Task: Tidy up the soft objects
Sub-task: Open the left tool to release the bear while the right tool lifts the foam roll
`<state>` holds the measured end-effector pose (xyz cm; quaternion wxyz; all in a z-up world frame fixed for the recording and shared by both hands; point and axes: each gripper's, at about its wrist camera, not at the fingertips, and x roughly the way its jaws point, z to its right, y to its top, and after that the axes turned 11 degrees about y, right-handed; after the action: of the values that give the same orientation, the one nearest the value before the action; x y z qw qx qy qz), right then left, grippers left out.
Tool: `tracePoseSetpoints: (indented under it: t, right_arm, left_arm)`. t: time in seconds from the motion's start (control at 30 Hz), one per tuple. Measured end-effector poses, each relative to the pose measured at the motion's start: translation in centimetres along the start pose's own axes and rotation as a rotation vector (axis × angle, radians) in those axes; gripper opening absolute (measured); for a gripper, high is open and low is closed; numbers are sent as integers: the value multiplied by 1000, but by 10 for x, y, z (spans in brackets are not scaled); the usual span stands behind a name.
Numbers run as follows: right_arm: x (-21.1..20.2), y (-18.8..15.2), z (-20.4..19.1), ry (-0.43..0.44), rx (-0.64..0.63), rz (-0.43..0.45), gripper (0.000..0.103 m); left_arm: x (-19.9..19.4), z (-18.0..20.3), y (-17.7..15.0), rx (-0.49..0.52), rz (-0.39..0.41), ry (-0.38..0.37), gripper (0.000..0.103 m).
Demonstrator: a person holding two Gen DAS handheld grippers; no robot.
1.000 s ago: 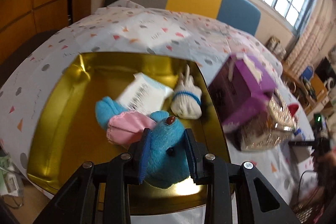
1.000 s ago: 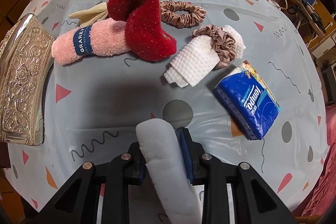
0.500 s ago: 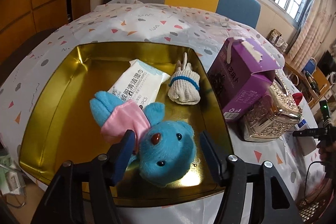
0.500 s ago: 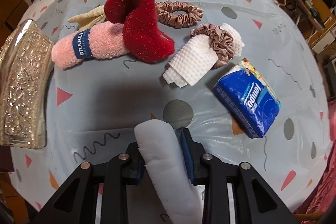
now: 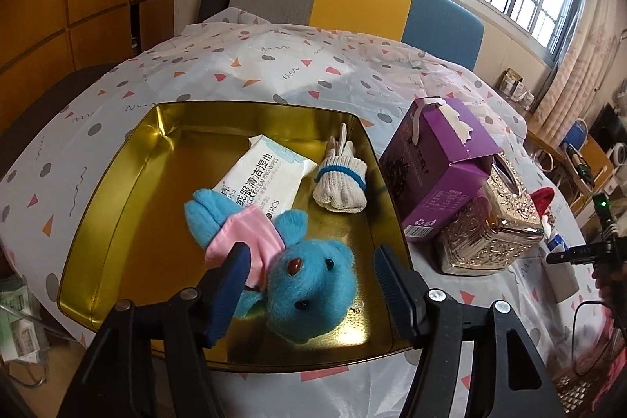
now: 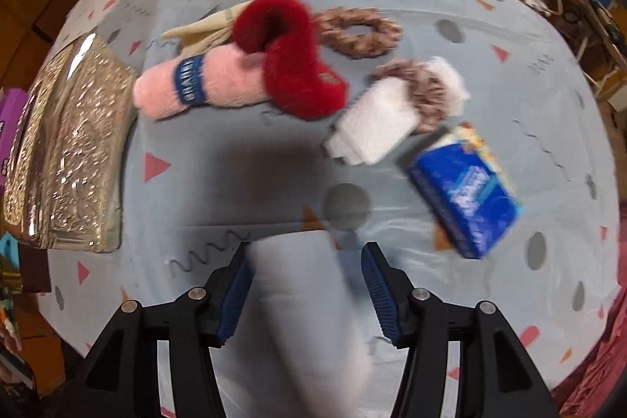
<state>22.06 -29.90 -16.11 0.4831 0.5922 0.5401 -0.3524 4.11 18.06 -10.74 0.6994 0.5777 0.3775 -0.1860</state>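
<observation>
Now gold tray [image 5: 117, 206] holds blue bear [image 5: 309, 285], wipes [image 5: 270, 179], gloves [image 5: 341, 183]; left gripper [image 5: 309, 281] open, empty

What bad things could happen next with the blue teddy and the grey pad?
The blue teddy lies in the gold tray between the left gripper's just-opened jaws; lifting away could snag its fur. The grey pad sits between the right gripper's opening jaws, touching one pad, so it might drag along.
</observation>
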Motion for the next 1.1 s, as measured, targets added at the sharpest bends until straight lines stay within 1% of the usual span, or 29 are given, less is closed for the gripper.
tracePoseSetpoints:
  t: [0.07,0.13,0.2,0.27,0.3,0.37,0.5,0.57,0.6,0.67,0.7,0.73,0.77,0.8,0.83,0.87,0.93,1.03,1.1]
  right_arm:
    - [1,0,6,-13,14,-9,57]
    - [3,-1,13,-35,21,-27,57]
    - [7,-3,14,-37,12,-53,58]
    - [11,-5,14,-80,-6,-72,58]
    - [12,-4,14,-87,-6,-77,58]
    - [14,-4,9,-71,-18,-84,58]
    - [16,-5,3,-92,-23,-96,58]
    - [17,-10,-3,-104,-26,-108,58]
    - [17,-22,-6,-123,-38,-112,58]
    - [17,-25,-6,-127,-33,-114,58]
    - [16,-27,-5,-126,-28,-114,54]
    - [16,-39,-9,-128,-32,-110,48]
    - [15,-40,-10,-124,-41,-108,33]
    - [15,-45,-12,-112,-47,-103,23]
    - [15,-48,-16,-114,-57,-98,19]
    - [15,-49,-21,-131,-73,-96,17]
    - [15,-52,-30,-163,-98,-94,17]
    - [9,-53,-42,-178,-119,-57,17]
    - [1,-50,-48,-181,-110,-26,17]
  left_arm:
    - [-2,0,0,0,1,-6,67]
    - [-4,1,0,1,2,-8,71]
    - [-5,1,0,-4,6,-11,71]
    - [-6,2,0,-1,4,-14,72]
    - [-7,2,-1,1,3,-13,72]
    - [-8,3,-1,3,4,-17,72]
    - [-11,4,-2,13,14,-12,72]
    - [-13,6,-2,25,27,-1,72]
    - [-13,6,-3,29,32,7,72]
    - [-15,6,-3,30,36,16,72]
    - [-15,7,-3,34,38,24,72]
    - [-16,7,-4,41,42,32,73]
    - [-16,7,-4,47,46,42,75]
    - [-17,7,-4,50,49,48,76]
    - [-18,7,-5,52,53,53,77]
    - [-18,6,-5,54,56,59,80]
    - [-20,5,-5,56,64,75,82]
    - [-21,3,-6,57,64,78,83]
    - [-21,2,-7,56,61,85,86]
